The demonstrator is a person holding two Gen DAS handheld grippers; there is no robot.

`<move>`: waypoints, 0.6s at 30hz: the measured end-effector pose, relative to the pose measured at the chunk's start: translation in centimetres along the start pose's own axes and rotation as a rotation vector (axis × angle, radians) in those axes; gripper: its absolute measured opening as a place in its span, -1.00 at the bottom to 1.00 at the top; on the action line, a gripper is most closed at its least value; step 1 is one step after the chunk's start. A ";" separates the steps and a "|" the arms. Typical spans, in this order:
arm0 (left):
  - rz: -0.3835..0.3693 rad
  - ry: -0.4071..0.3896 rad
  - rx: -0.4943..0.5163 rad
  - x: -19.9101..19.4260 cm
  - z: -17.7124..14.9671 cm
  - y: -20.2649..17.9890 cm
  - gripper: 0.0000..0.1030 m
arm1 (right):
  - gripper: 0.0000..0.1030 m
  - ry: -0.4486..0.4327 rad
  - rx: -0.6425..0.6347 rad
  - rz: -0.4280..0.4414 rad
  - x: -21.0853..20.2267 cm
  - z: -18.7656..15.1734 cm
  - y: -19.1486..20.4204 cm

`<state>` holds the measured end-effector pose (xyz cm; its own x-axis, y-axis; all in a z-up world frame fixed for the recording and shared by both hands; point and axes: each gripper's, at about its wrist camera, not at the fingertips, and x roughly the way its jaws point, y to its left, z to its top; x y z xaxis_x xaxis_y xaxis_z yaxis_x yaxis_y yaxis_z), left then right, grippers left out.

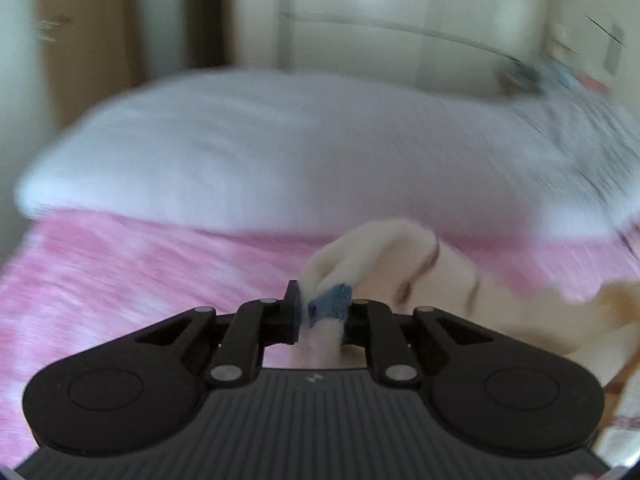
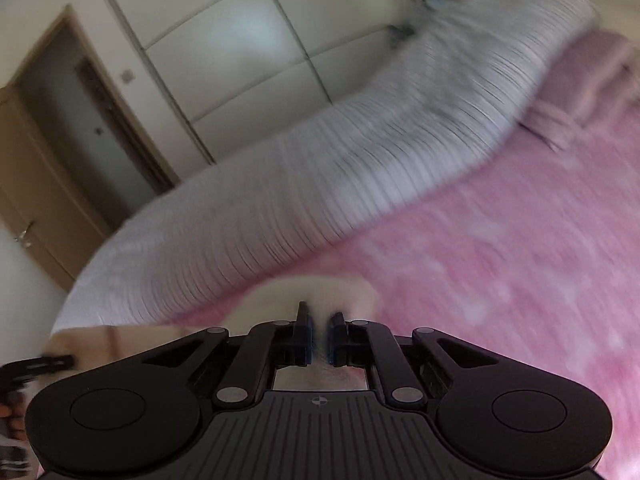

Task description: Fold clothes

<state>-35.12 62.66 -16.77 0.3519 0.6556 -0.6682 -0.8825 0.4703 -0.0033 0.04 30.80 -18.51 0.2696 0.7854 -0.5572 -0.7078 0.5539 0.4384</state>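
Observation:
A cream garment (image 1: 384, 256) with thin brown lines is lifted off the pink bedspread (image 1: 120, 272). My left gripper (image 1: 322, 308) is shut on a bunched fold of it, the cloth squeezed between the blue pads and trailing off to the right. In the right wrist view the same cream garment (image 2: 280, 296) bulges just ahead of my right gripper (image 2: 319, 334), whose jaws are shut on a thin edge of it. The left gripper (image 2: 36, 364) shows at the far left edge there, with cloth stretched between the two. Both views are motion-blurred.
A long white bolster (image 1: 280, 152) with fine stripes lies across the bed behind the garment, also seen as the bolster (image 2: 320, 168). A pinkish pillow (image 2: 588, 76) sits at the bed's far corner. Pale wardrobe panels (image 2: 224, 48) and a brown door (image 2: 44, 168) stand beyond.

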 end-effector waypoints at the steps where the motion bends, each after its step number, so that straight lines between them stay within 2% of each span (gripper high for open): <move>1: 0.032 0.014 0.004 0.1 0.1 0.8 -0.63 | -0.83 0.014 -0.011 -0.016 1.5 0.7 0.5; 2: 0.065 0.027 0.008 0.1 0.1 1.6 -0.53 | -0.73 0.044 -0.017 -0.057 3.1 1.0 0.9; 3: 0.097 0.041 0.011 0.2 0.2 2.4 -0.53 | -0.32 0.074 -0.023 -0.099 4.6 1.3 1.2; 4: 0.127 0.052 0.014 0.1 0.0 3.1 -0.48 | -0.16 0.101 -0.030 -0.140 6.1 1.5 1.6; 5: 0.146 0.060 0.018 -0.1 -0.8 3.5 -0.30 | -0.14 0.078 -0.044 -0.181 6.5 1.2 1.8; 6: 0.151 0.082 0.023 -0.2 -2.0 3.9 -0.23 | -0.14 0.073 -0.053 -0.178 6.4 0.6 1.8; 7: 0.150 0.119 0.015 -0.1 -3.6 4.0 -0.23 | -0.13 0.070 -0.062 -0.175 6.2 -0.1 1.8; 9: 0.149 0.194 -0.002 0.1 -6.6 4.4 -0.23 | -0.11 0.123 -0.091 -0.171 6.0 -2.3 1.3; 12: 0.134 0.309 -0.041 0.1 -11.5 4.5 -0.24 | -0.11 0.278 -0.192 -0.207 5.9 -7.2 0.9; 15: 0.078 0.439 -0.080 -0.8 -17.0 3.2 -0.25 | -0.11 0.429 -0.282 -0.240 4.6 -13.5 0.2; 18: 0.036 0.529 -0.088 -1.6 -21.3 2.1 -0.25 | -0.11 0.536 -0.308 -0.218 2.8 -18.3 0.1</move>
<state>-44.24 50.02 -31.55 0.1362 0.2725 -0.9525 -0.9219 0.3868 -0.0212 -11.29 27.99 -32.93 0.1215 0.3731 -0.9198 -0.8498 0.5180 0.0979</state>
